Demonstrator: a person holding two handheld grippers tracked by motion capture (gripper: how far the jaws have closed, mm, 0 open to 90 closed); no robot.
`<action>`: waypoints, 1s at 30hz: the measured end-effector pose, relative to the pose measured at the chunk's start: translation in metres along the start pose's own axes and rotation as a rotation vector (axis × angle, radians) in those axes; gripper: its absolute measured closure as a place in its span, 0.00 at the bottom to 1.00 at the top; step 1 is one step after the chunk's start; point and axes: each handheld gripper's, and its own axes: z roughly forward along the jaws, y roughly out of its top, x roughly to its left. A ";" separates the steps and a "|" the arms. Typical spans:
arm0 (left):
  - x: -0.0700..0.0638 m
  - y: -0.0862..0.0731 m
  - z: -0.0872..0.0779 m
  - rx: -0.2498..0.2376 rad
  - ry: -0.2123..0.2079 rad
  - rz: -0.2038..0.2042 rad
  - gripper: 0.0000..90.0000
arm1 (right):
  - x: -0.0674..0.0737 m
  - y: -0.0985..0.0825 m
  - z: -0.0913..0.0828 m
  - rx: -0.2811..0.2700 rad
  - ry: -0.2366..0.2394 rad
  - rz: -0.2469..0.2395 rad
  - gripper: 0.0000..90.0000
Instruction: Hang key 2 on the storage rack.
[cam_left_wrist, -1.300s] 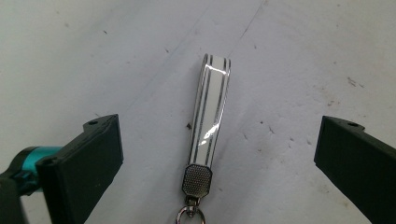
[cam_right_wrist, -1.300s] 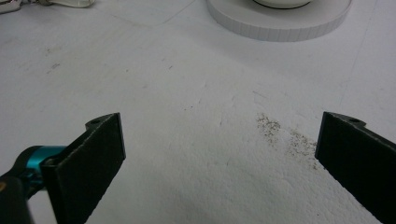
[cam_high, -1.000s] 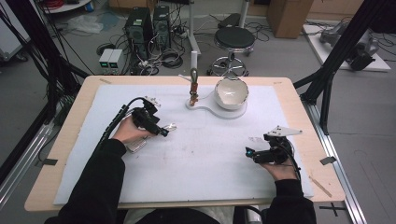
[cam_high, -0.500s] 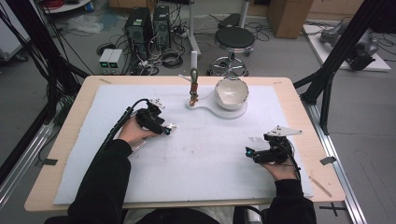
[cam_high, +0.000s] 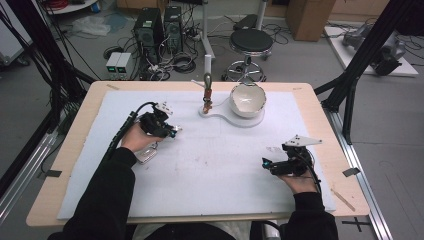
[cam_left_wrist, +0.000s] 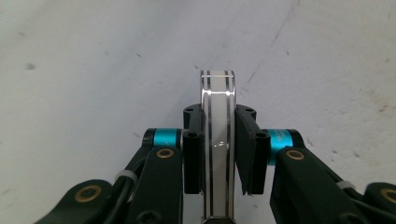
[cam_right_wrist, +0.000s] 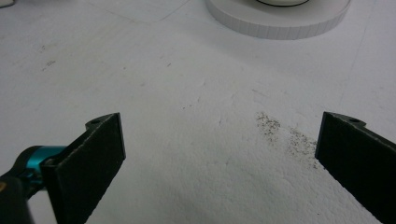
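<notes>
left gripper (cam_left_wrist: 218, 154) clamps a flat white strip with dark edge lines (cam_left_wrist: 217, 121), held edge-on above the white foam mat (cam_high: 225, 165). right gripper (cam_right_wrist: 219, 163) rests with jaws wide apart, holding nothing.

Black sleeves (cam_high: 107, 200), black teal-jointed hand-held gripper (cam_left_wrist: 218, 140)

Flat white striped piece (cam_left_wrist: 217, 140) clamped edge-on in left gripper (cam_left_wrist: 218, 149), lower end cut by frame bottom, identity unclear; white round base (cam_right_wrist: 279, 18) cropped by right gripper view's top edge; small upright item (cam_high: 207, 95) beside bowl (cam_high: 247, 100) too small to identify.
</notes>
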 end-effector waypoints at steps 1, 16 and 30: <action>0.002 0.000 -0.007 -0.018 0.003 -0.010 0.82 | 0.000 0.000 0.000 0.000 -0.001 0.001 0.01; 0.010 0.022 -0.079 -0.224 0.073 -0.029 0.82 | 0.000 0.000 0.000 0.002 -0.005 -0.003 0.01; 0.026 0.053 -0.105 -0.356 0.172 -0.039 0.82 | 0.000 0.001 0.000 -0.002 0.008 0.006 0.01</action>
